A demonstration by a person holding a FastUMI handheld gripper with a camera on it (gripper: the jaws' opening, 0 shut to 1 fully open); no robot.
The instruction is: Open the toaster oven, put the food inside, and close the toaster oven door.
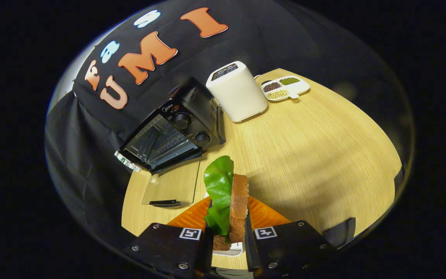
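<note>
My gripper is shut on a sandwich, brown bread with a green lettuce leaf, held on edge between the two fingers. Under it lies an orange plate. Beyond the fingers and to their left stands the black toaster oven. Its glass door is folded down flat over the wooden table, with the dark handle at the door's near edge. The oven's cavity with its wire rack is open to view.
A white slot toaster stands right of the oven. Behind it sits a white divided dish holding beans in three colours. The table's far edge meets the black cloth wall.
</note>
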